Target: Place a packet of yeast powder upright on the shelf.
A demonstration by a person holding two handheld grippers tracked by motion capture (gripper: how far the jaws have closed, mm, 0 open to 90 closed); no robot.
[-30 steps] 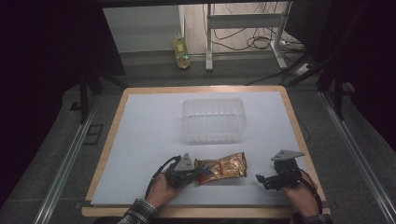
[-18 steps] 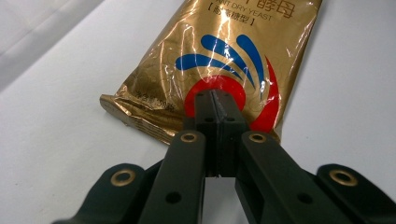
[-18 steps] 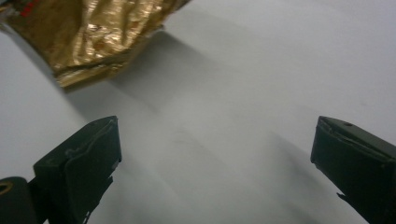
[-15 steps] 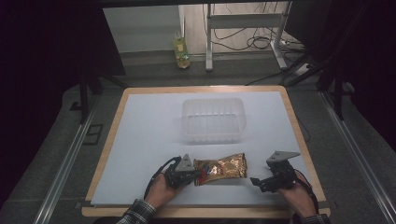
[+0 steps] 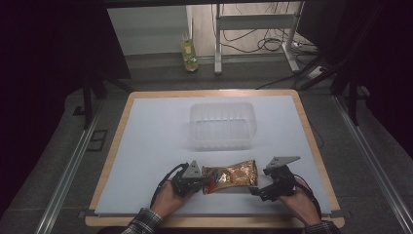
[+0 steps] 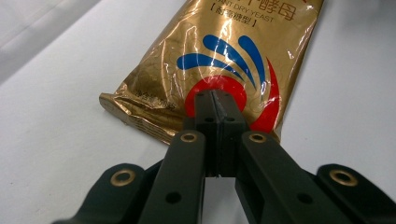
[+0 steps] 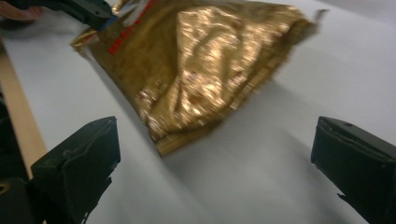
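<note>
With the left gripper (image 5: 207, 184) clamped on one end of the gold packet (image 5: 230, 176) near the surface's (image 5: 146, 146) front edge, the wide-open right gripper (image 5: 256, 191) has moved closer to the other end, probably to grasp it.

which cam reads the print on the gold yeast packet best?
Left gripper view: the gold yeast packet is close and sharp, its print legible. Right gripper view shows its crumpled far end, blurred. High view shows it whole but small.
</note>
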